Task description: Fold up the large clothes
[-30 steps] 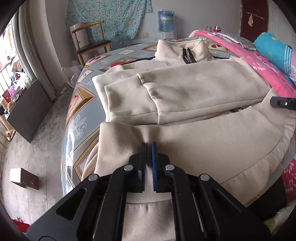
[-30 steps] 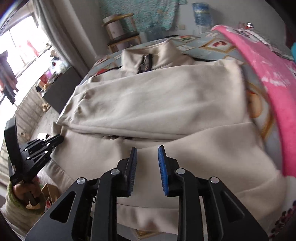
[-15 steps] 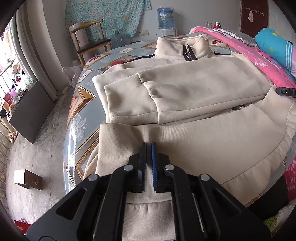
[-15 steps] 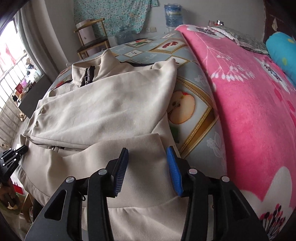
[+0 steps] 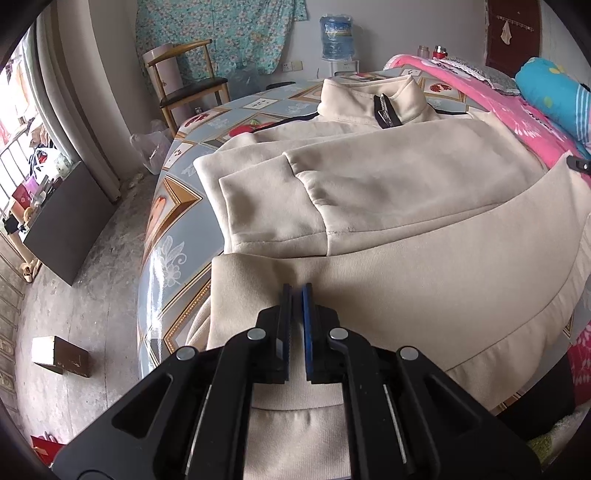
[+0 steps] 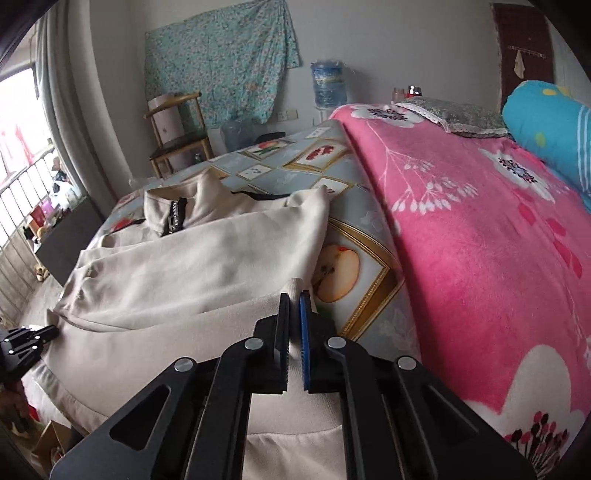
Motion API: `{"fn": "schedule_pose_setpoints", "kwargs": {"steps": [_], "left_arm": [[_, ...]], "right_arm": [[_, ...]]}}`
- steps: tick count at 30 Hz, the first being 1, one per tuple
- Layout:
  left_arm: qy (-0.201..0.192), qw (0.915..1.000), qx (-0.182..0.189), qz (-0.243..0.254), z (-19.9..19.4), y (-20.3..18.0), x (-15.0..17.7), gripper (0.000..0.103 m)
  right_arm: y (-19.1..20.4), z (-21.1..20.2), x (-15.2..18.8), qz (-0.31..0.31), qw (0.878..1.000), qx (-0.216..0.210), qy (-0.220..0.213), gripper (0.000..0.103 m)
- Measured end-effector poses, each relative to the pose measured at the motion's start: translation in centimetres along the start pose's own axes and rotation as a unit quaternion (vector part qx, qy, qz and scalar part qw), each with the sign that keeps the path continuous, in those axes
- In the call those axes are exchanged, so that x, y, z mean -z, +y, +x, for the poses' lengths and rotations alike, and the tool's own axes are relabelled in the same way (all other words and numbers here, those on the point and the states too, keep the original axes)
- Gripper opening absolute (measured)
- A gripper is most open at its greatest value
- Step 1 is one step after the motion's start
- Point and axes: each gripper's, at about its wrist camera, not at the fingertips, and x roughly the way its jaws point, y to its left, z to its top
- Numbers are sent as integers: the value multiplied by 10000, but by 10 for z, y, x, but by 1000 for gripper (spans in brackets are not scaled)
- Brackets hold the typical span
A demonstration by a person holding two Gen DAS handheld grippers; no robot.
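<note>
A large beige zip jacket lies on the bed, collar at the far end and both sleeves folded across its front. My left gripper is shut on the jacket's ribbed bottom hem near its left corner. In the right wrist view the same jacket spreads to the left, and my right gripper is shut on a pinch of the hem at its right corner, beside the apple print. The left gripper's body shows at the left edge of that view; a tip of the right one shows at the right edge of the left wrist view.
The bed has a grey-blue fruit-print sheet and a pink floral blanket on the right, with a blue pillow. A wooden chair, water bottle, dark cabinet and a small box are around the left side.
My right gripper swung right along the hem to the jacket's right corner, opened wider on the way, then shut on the fabric. The left gripper held its grip in place.
</note>
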Motion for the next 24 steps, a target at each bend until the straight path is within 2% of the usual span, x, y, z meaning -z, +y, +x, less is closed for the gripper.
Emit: {"fn": "schedule_pose_setpoints", "kwargs": {"steps": [2, 4, 7, 9, 11, 12, 15, 17, 19, 22, 24], "left_arm": [[87, 10000, -7, -9, 4, 0, 0, 5], [77, 10000, -44, 42, 6, -1, 0, 5], [74, 9999, -73, 69, 5, -2, 0, 5], [63, 9999, -71, 53, 5, -1, -1, 5], [54, 9999, -78, 59, 5, -1, -1, 5], [53, 9999, -76, 59, 5, -1, -1, 5], [37, 10000, -69, 61, 4, -1, -2, 5], [23, 10000, -63, 60, 4, -1, -2, 4], [6, 10000, -62, 60, 4, -1, -2, 4], [-23, 9999, -71, 78, 3, -1, -1, 4], [-42, 9999, -72, 90, 3, -2, -1, 4]], "right_arm": [[-7, 26, 9, 135, 9994, 1, 332, 5], [-9, 35, 13, 203, 9989, 34, 418, 5], [-10, 25, 9, 289, 9990, 22, 354, 6], [-12, 12, 5, 338, 9991, 121, 241, 16], [-13, -9, 0, 344, 9992, 225, 0, 20], [-12, -18, -2, 345, 9993, 139, -88, 20], [7, -37, -4, 261, 9976, -637, -64, 20], [39, -36, 2, -82, 9918, -1256, 215, 21], [80, -23, 14, -545, 9808, -1739, 691, 21], [128, 4, 33, -918, 9677, -1986, 1253, 25], [149, 19, 40, -1038, 9639, -1915, 1531, 29]]}}
